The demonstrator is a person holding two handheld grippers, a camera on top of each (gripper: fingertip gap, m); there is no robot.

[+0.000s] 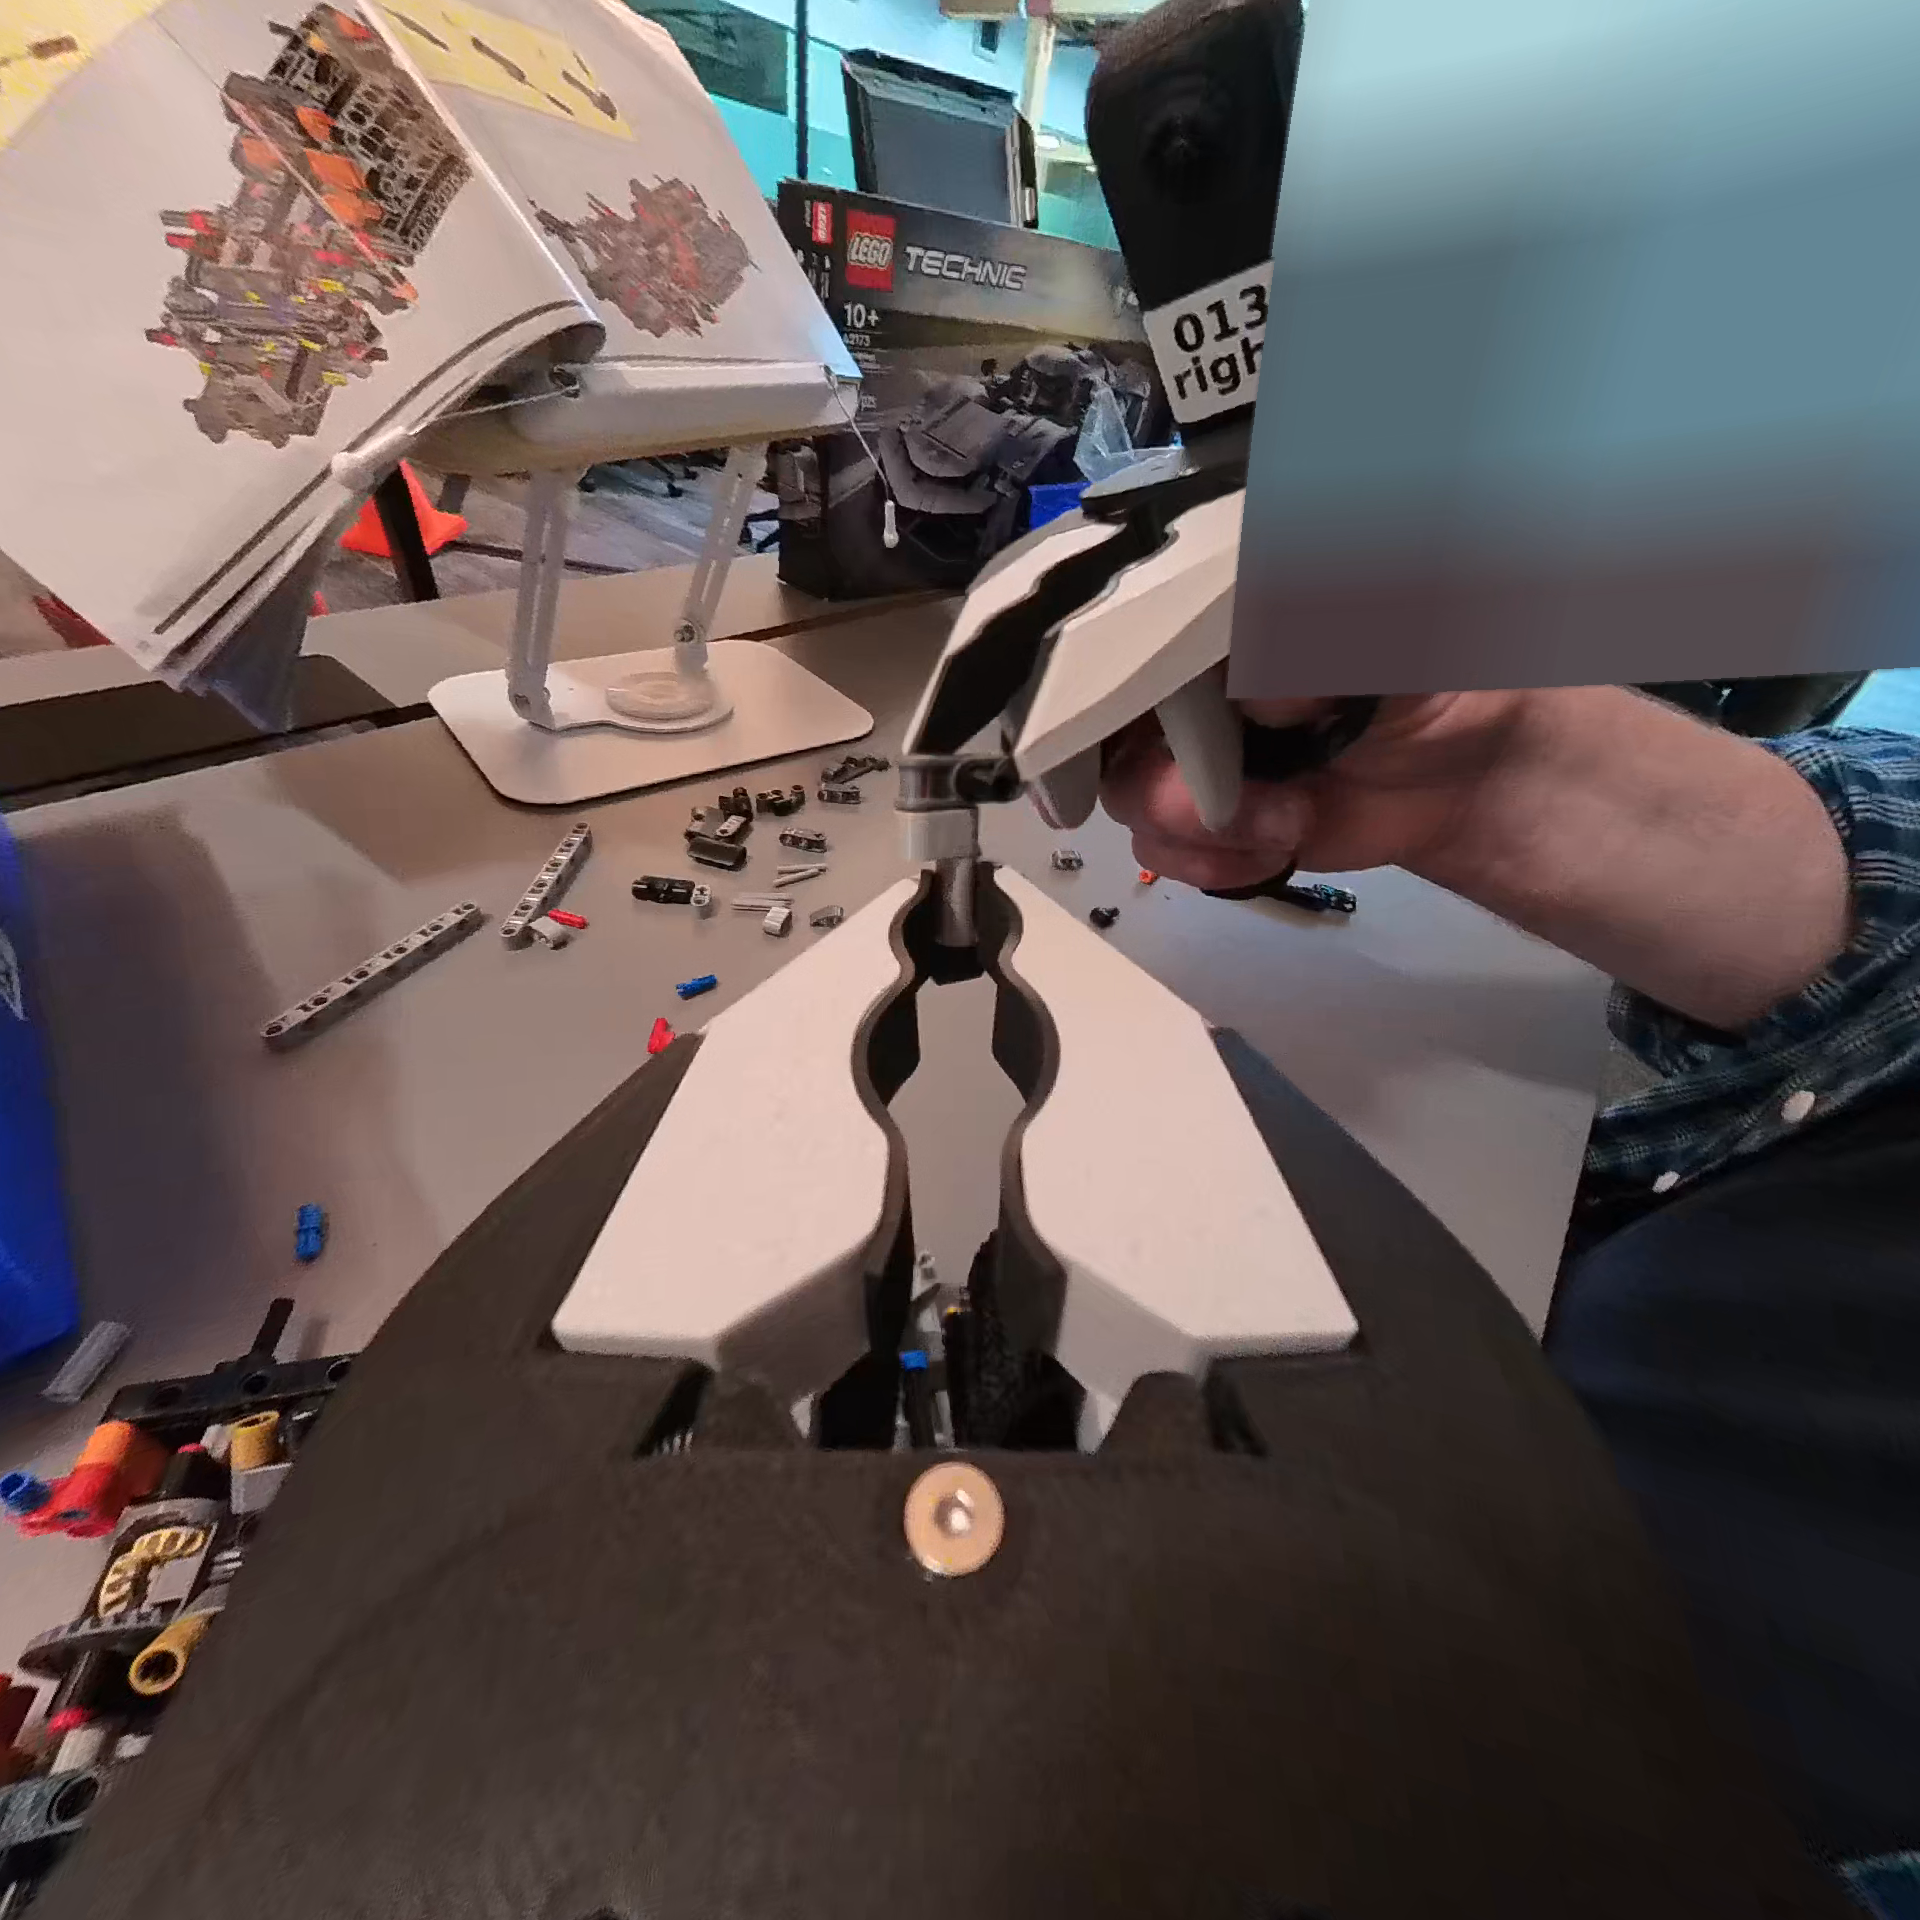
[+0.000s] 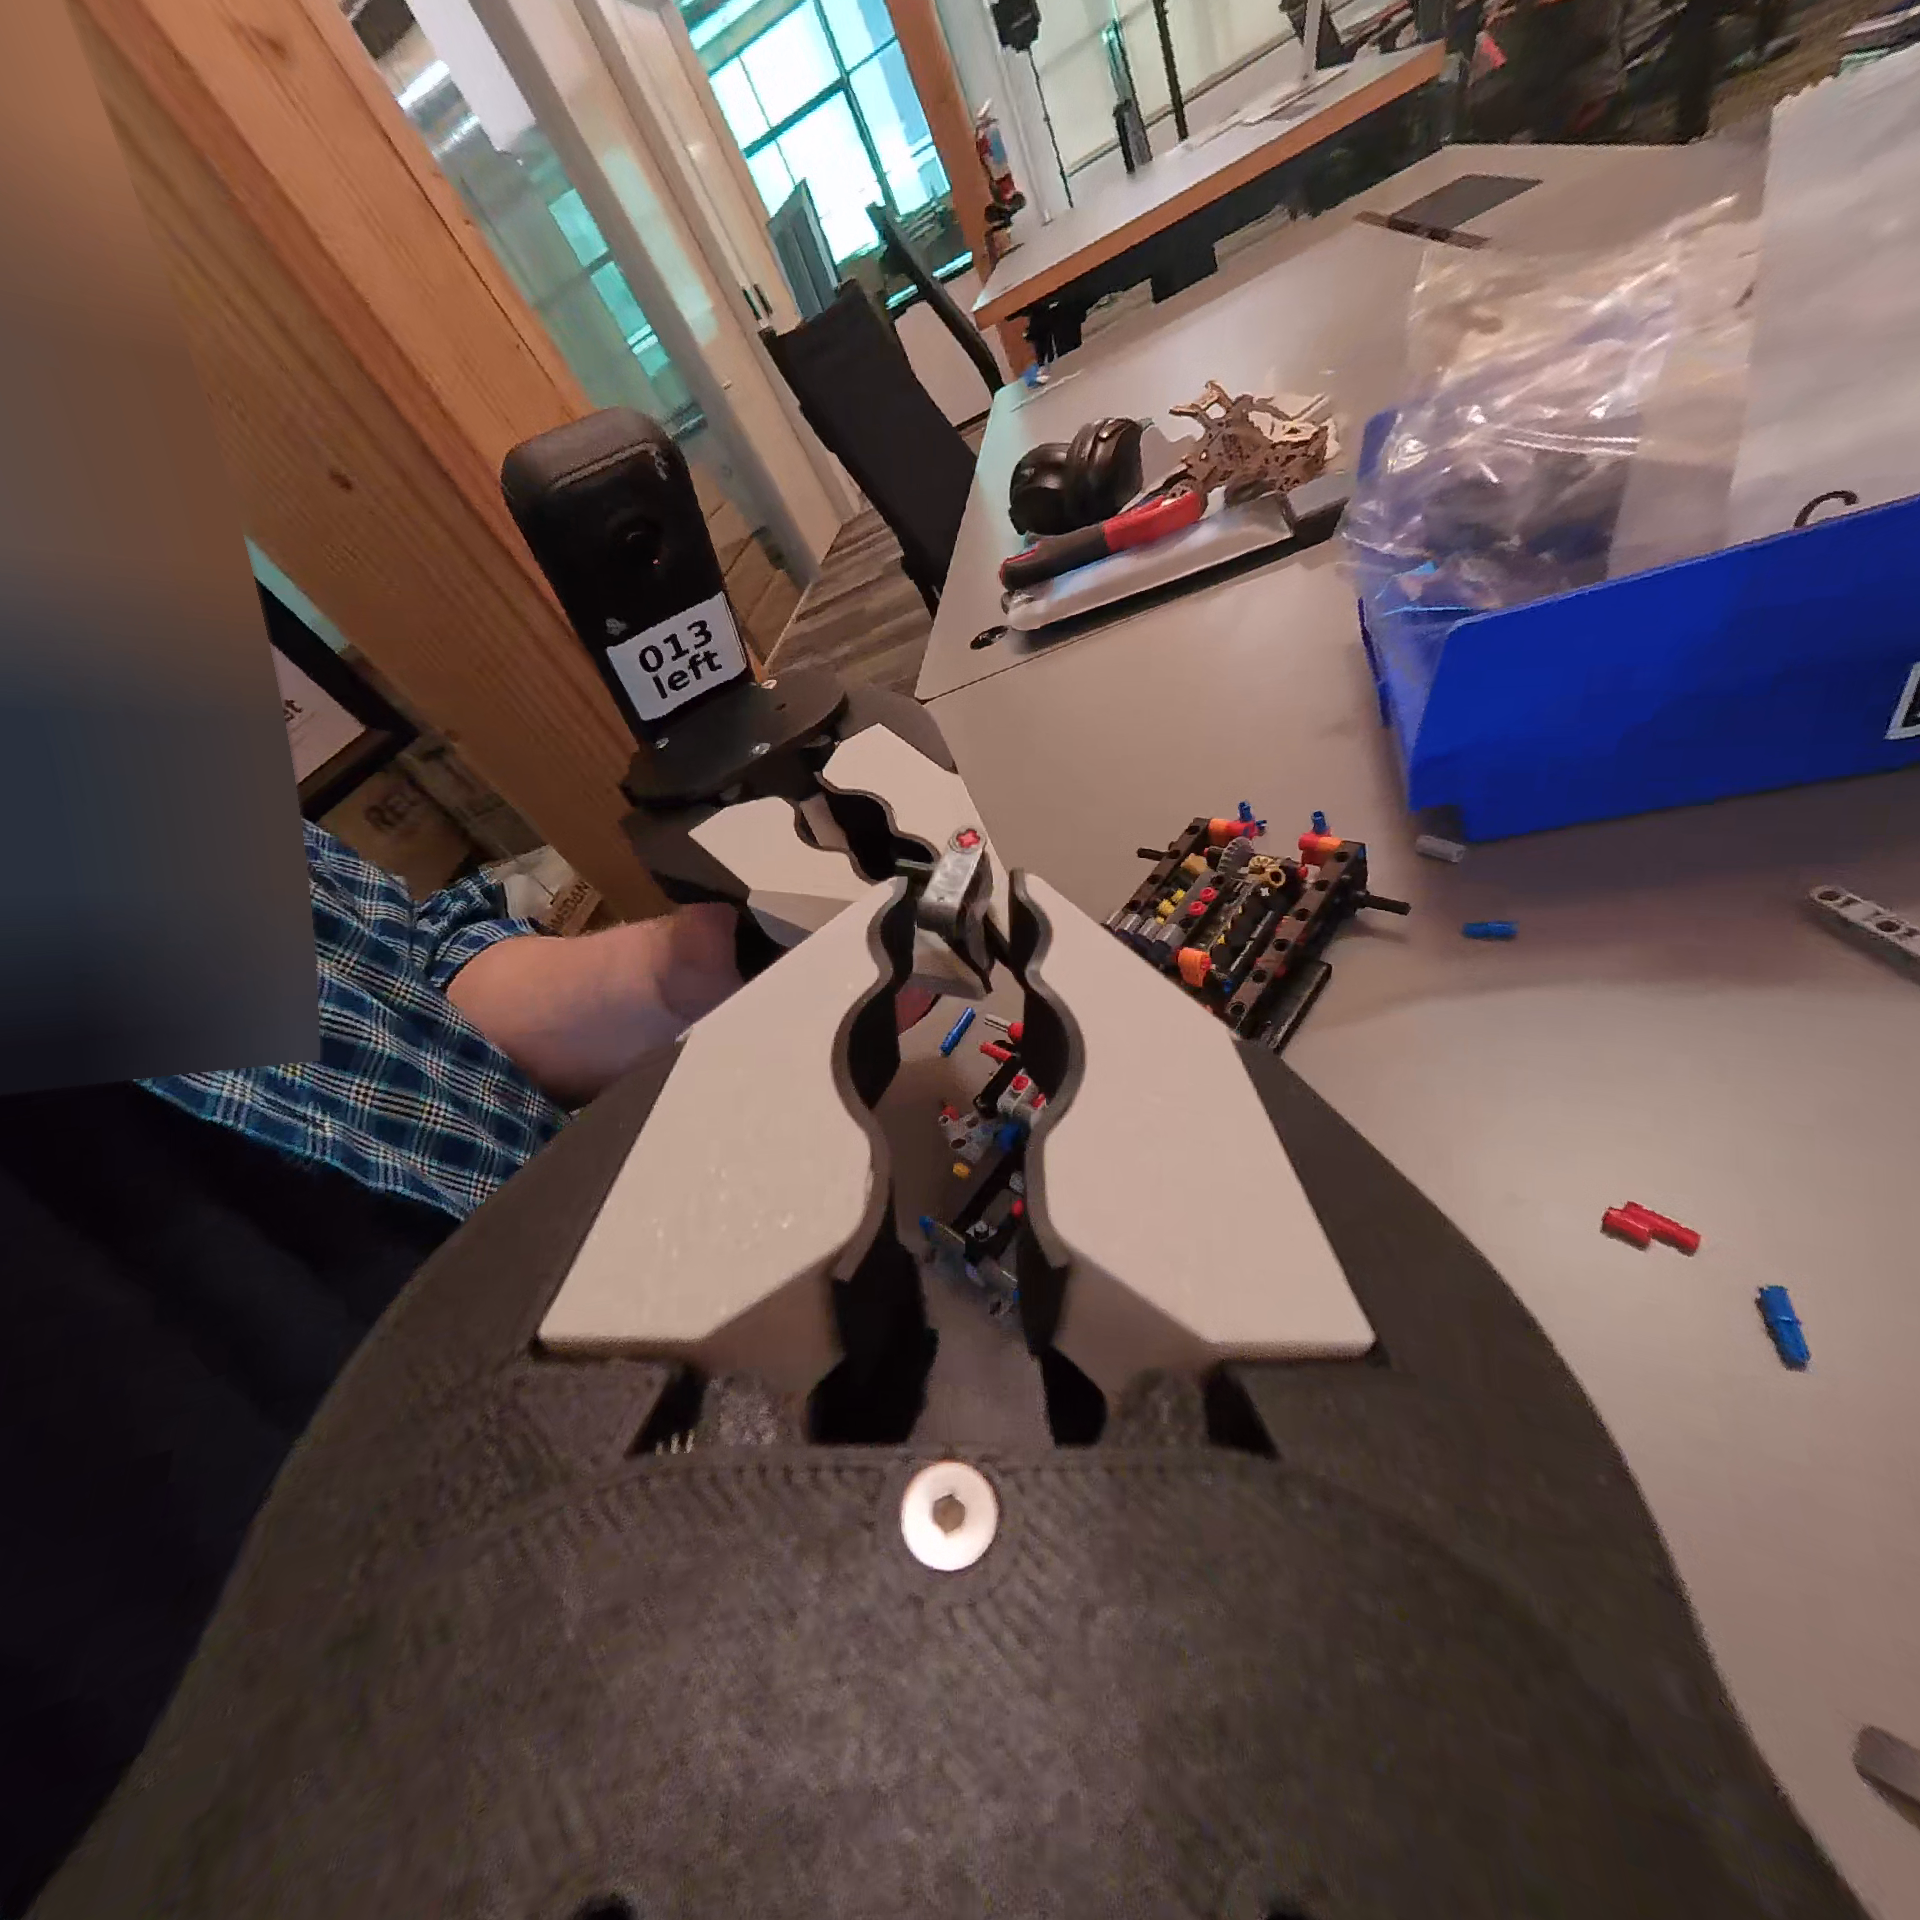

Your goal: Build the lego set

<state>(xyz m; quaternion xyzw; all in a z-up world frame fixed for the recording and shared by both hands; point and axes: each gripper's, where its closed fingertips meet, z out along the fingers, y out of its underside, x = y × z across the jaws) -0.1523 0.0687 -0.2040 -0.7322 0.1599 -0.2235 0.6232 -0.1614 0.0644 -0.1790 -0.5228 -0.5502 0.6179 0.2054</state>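
Both grippers meet above the grey table (image 1: 1299,1018) on one small grey Technic part. In the left wrist view my left gripper (image 1: 956,894) is shut on the part's dark grey lower stub (image 1: 954,909). The right gripper (image 1: 935,779) comes down from the upper right and pinches the part's grey ring end (image 1: 928,787). A light grey sleeve (image 1: 940,833) sits between the two grips. In the right wrist view my right gripper (image 2: 958,899) is shut on the grey part (image 2: 951,883), which has a red cross hole on top. The left gripper (image 2: 883,842) holds it from behind.
An open instruction booklet (image 1: 312,260) rests on a white stand (image 1: 665,727), with the set's box (image 1: 966,343) behind. Loose small parts (image 1: 727,831) and long grey beams (image 1: 374,971) lie ahead. A partly built black frame (image 2: 1247,925) sits by a blue bin (image 2: 1662,707). Red pins (image 2: 1652,1226) lie at the right. My two grippers' fingertips are within a few centimetres of each other.
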